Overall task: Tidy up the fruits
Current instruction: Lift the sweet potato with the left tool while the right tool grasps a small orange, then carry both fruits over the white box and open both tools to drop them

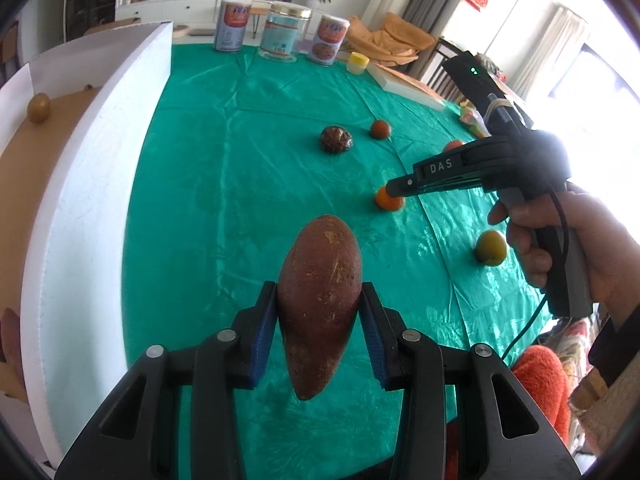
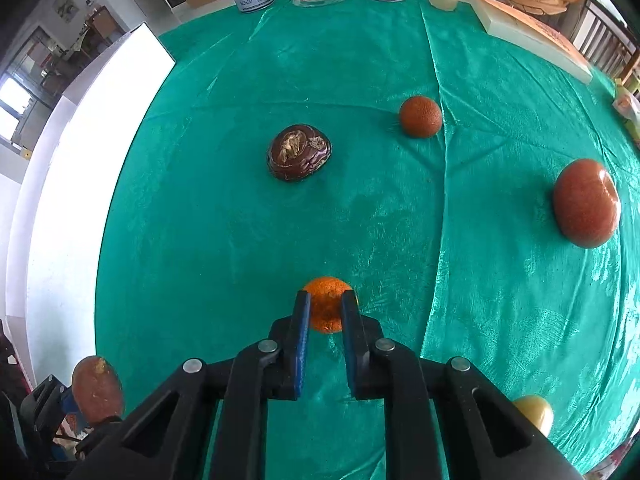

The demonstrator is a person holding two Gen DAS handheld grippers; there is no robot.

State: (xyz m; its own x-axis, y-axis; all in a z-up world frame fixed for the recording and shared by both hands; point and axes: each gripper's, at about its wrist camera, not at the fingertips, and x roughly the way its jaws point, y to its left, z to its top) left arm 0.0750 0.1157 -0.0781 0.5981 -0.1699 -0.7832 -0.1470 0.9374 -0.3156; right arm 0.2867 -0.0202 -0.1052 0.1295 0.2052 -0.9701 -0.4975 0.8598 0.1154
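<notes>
My left gripper [image 1: 319,308] is shut on a long reddish-brown sweet potato [image 1: 319,300] and holds it above the green tablecloth, beside the white box [image 1: 92,184]. The sweet potato also shows in the right wrist view [image 2: 97,389]. My right gripper [image 2: 325,308] has its jaws on both sides of a small orange tangerine [image 2: 325,304] that lies on the cloth; whether they press it is unclear. The tangerine also shows in the left wrist view [image 1: 387,199], under the right gripper's tip [image 1: 396,188].
On the cloth lie a dark wrinkled fruit [image 2: 299,157], a small brown-orange fruit [image 2: 421,116], a large red-brown fruit [image 2: 586,208] and a yellow-green fruit [image 1: 491,247]. A golden fruit [image 1: 39,107] sits in the box. Cans, a jar [image 1: 285,31] and a book [image 2: 528,36] stand at the back.
</notes>
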